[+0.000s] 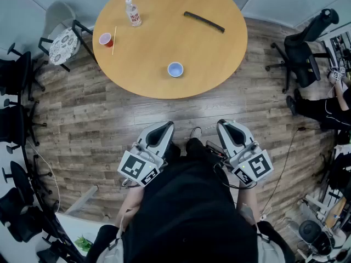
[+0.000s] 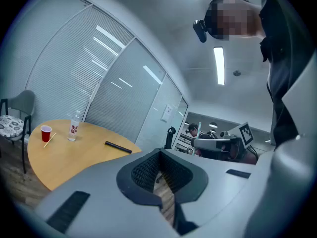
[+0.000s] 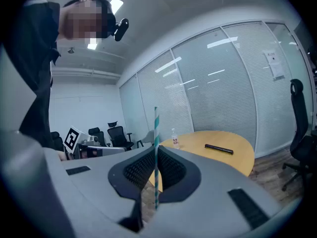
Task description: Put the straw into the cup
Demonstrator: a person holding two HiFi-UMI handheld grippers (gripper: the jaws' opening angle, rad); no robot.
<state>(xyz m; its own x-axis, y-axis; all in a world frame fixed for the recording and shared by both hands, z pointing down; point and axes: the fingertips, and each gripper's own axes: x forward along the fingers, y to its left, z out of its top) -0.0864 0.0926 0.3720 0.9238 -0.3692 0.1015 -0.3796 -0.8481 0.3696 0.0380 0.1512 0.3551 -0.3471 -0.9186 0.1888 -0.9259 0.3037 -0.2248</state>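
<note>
A teal-and-white striped straw stands upright between the jaws of my right gripper, which is shut on it. My left gripper is shut with nothing in it. In the head view both grippers, left and right, are held close to the person's body, well short of the round wooden table. A small blue-rimmed cup stands near the table's front edge. A red cup stands at the table's left edge with a pale straw lying beside it.
A water bottle and a long black object lie on the far half of the table. A grey chair stands at the table's left, and black office chairs at the right.
</note>
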